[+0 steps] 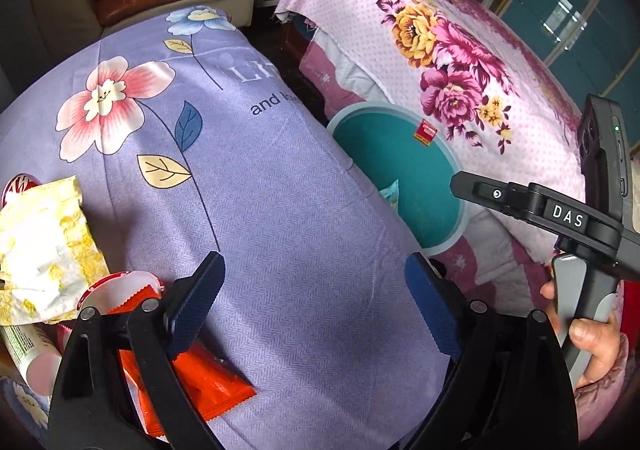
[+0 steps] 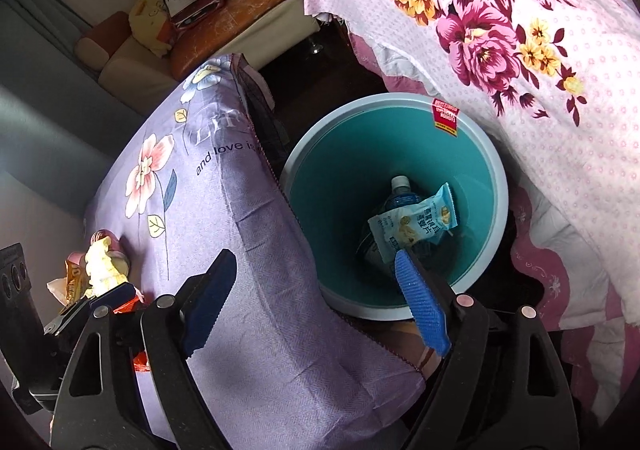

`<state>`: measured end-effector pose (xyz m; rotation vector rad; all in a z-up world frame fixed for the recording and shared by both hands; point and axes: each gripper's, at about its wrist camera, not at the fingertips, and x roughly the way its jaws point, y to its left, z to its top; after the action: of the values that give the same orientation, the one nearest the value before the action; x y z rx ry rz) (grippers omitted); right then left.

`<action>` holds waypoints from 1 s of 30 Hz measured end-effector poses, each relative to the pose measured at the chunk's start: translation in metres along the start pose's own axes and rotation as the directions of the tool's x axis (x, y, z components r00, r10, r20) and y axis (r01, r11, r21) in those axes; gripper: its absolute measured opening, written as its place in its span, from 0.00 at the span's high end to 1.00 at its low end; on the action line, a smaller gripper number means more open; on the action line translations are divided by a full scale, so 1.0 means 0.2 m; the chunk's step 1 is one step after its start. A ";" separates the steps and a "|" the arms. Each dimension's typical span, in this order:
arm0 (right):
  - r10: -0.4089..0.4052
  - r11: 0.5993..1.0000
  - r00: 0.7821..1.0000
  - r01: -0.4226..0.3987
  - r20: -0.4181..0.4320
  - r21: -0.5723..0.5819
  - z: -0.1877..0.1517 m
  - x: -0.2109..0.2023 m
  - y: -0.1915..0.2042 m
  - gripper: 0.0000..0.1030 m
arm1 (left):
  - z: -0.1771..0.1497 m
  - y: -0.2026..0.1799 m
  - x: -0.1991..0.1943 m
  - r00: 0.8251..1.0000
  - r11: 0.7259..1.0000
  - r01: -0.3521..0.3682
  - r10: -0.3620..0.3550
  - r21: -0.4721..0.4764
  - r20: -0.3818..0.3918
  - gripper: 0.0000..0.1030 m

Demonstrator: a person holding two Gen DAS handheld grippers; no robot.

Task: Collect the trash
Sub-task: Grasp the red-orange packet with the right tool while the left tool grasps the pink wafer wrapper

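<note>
My right gripper (image 2: pixel 314 304) is open above the near rim of a teal trash bin (image 2: pixel 496 178), with nothing between its pads. Inside the bin a light blue snack packet (image 2: pixel 412 226) rests over a bottle with a white cap (image 2: pixel 400 186), just past my right fingertip (image 2: pixel 416 290). My left gripper (image 1: pixel 316 302) is open over the purple floral cloth (image 1: pixel 280 190), empty. To its left lie a crumpled yellow-white wrapper (image 1: pixel 44 250), an orange-red packet (image 1: pixel 208 386), a tube (image 1: pixel 28 354) and a red-and-white lid (image 1: pixel 116 286).
The bin (image 1: pixel 400 170) stands in a dark gap between the purple-covered surface and a bed with a pink floral cover (image 1: pixel 480 70). A sofa with cushions (image 2: pixel 132 50) is at the back left. A hand (image 1: pixel 592 334) holds the right gripper's handle.
</note>
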<state>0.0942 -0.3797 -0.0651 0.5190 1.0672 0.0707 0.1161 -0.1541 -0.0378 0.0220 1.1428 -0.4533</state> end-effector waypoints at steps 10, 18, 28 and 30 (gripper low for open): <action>-0.007 0.995 0.998 0.002 -0.055 -0.100 -0.10 0.02 0.32 0.20 | -0.16 0.24 -0.21 0.999 0.998 0.003 0.000 -0.062 0.053 0.10; -0.025 0.983 0.991 0.000 -0.128 -0.185 -0.22 0.07 0.56 0.20 | -0.31 0.41 -0.38 0.994 0.996 -0.010 0.020 -0.088 0.107 0.09; -0.024 0.965 0.966 -0.044 -0.256 -0.259 -0.36 0.24 0.84 0.20 | -0.54 0.64 -0.51 0.988 0.990 -0.046 0.065 -0.136 0.138 0.09; -0.032 0.956 0.963 -0.049 -0.269 -0.289 -0.39 0.26 0.90 0.20 | -0.58 0.68 -0.52 0.987 0.988 -0.046 0.068 -0.147 0.145 0.09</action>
<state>0.0871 -0.1763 -0.0573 0.2473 1.2962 0.3112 0.0286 0.0337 -0.0239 -0.1024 1.0222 -0.3159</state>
